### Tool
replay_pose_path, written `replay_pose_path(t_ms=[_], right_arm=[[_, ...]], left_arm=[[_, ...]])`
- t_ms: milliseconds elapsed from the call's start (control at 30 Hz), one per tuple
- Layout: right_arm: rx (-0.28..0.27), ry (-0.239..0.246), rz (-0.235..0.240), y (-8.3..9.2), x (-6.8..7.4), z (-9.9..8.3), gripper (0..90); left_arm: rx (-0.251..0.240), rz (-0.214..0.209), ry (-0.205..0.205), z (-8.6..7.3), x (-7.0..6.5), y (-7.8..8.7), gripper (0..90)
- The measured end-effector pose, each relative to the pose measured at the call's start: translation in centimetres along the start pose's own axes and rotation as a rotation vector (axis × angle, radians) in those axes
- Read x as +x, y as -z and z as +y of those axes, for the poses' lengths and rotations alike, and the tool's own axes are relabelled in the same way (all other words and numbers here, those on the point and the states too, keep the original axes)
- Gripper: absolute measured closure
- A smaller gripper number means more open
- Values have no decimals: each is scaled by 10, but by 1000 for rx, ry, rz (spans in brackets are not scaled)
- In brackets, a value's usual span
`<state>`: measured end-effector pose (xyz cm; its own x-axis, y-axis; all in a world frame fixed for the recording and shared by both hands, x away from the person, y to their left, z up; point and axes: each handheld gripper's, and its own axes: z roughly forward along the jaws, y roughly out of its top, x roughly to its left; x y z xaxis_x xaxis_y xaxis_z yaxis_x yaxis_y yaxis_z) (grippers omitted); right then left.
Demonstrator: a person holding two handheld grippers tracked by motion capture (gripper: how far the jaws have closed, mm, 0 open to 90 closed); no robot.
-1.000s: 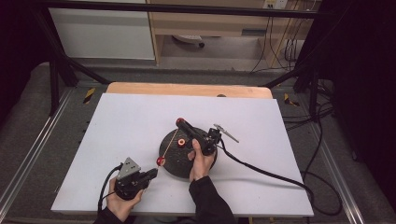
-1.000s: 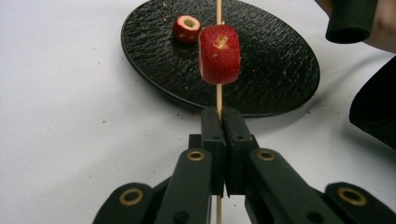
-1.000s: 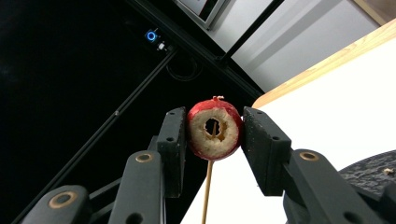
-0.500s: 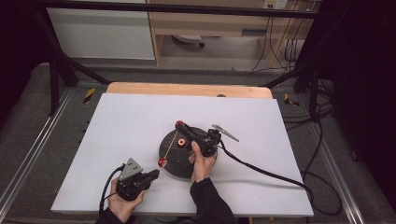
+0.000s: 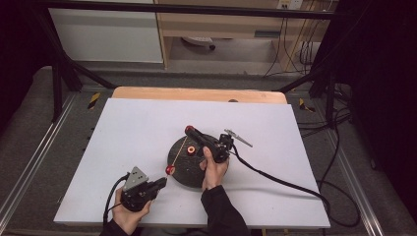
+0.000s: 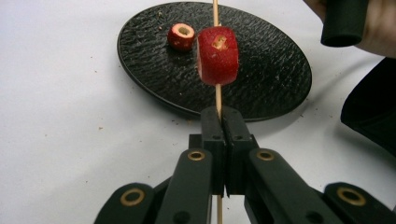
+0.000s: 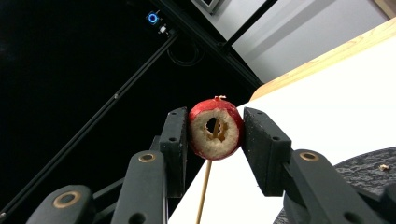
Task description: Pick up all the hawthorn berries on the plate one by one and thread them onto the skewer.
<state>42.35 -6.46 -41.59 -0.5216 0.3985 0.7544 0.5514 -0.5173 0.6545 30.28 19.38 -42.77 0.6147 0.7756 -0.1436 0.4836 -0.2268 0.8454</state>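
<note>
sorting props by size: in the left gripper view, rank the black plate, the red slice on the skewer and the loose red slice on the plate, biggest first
1. black plate
2. red slice on the skewer
3. loose red slice

The skewered slice sits nearer the camera, so its lead over the loose one is unsure.

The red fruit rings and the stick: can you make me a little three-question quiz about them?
1. True or false: the left gripper is clamped on the wooden skewer.
2. What does the right gripper squeeze? A) a red ring B) a spoon C) nothing
3. Where does the loose red ring lie?

Key
1. True; one red ring is already threaded on it.
2. A; the skewer tip shows in its hole.
3. On the black plate.
</note>
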Motion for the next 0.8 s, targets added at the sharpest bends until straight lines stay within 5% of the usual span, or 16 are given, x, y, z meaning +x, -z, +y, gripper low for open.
replay_pose_path(t_ms=[800], right_arm=[[109,47,10,11,7,-34,626]], left_arm=[[-5,-6,26,2,-2,-9,890]])
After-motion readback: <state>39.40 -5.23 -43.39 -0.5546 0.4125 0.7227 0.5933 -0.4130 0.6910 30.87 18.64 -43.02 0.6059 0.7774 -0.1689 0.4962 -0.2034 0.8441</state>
